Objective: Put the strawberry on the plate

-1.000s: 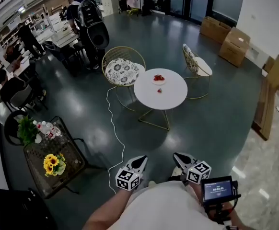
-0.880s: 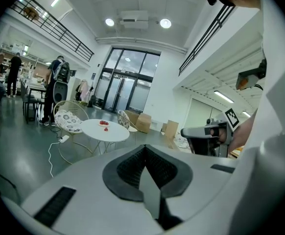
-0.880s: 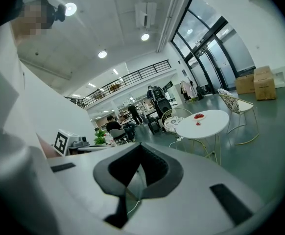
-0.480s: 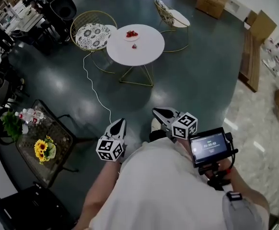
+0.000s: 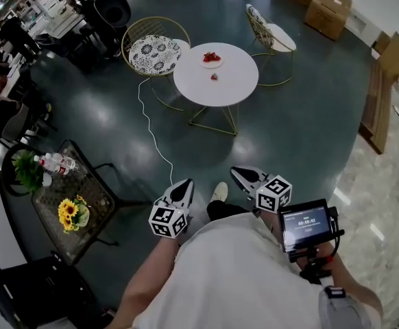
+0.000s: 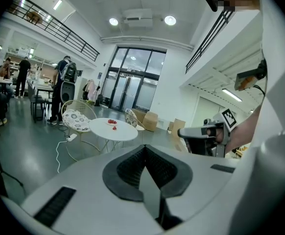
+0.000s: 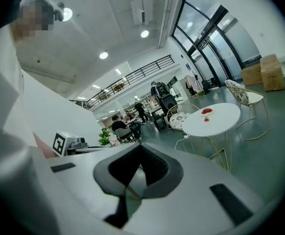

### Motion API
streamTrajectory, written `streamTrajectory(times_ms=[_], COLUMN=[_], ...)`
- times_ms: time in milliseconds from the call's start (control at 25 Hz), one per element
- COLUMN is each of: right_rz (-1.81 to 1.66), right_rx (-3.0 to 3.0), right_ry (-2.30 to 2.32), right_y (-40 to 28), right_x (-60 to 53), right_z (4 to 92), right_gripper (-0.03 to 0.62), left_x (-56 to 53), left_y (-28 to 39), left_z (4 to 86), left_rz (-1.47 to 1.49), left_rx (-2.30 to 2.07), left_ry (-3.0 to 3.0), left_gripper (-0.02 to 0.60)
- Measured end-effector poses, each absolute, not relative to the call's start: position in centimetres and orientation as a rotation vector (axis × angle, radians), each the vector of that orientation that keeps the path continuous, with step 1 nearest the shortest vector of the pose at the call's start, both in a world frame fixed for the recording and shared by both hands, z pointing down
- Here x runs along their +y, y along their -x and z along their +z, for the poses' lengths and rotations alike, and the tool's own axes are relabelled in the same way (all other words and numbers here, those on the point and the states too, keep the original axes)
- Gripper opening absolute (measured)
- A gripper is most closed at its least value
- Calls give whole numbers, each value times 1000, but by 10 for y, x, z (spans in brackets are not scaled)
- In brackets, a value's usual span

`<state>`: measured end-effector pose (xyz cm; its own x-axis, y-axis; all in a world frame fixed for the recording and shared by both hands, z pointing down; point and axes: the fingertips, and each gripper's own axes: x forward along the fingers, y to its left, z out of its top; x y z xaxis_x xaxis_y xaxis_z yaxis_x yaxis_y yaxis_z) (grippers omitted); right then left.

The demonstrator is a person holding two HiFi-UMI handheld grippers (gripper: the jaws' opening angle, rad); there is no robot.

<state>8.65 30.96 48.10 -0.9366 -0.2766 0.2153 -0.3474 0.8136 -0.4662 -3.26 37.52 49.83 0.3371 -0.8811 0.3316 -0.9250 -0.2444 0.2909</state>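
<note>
A round white table (image 5: pixel 227 88) stands a few steps ahead on the dark floor. On it sits a small white plate (image 5: pixel 211 63) with red strawberries, and one loose strawberry (image 5: pixel 214 77) lies just in front of the plate. My left gripper (image 5: pixel 186 186) and right gripper (image 5: pixel 238 174) are held close to the person's body, far from the table, both shut and with nothing in them. The left gripper view shows the table (image 6: pixel 118 131) and plate (image 6: pixel 112 122) small in the distance beyond the jaws. The right gripper view shows the table (image 7: pixel 216 119) and plate (image 7: pixel 207 111) too.
A wire chair with a patterned cushion (image 5: pixel 155 52) and a second chair (image 5: pixel 271 34) flank the table. A white cable (image 5: pixel 155 139) trails over the floor. A dark side table (image 5: pixel 59 242) with sunflowers (image 5: pixel 72 214) stands at left. Cardboard boxes (image 5: pixel 328 7) and people are at the back.
The head view has swung, so the table now sits higher in the picture than a second ago. Both grippers stay shut, close in front of the body.
</note>
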Motion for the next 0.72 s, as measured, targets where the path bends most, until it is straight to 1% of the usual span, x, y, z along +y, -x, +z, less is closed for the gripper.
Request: streamTrajectory(times_ms=[720], right_rz=[874], right_rx=[-2827], right_ry=[-504], right_y=[-15], right_x=[199], right_z=[512], right_gripper=[6], left_x=[250], left_y=[93], left_z=[513], left_rz=[225], left_rx=[-1515], left_ry=[-2187], left_gripper=[8])
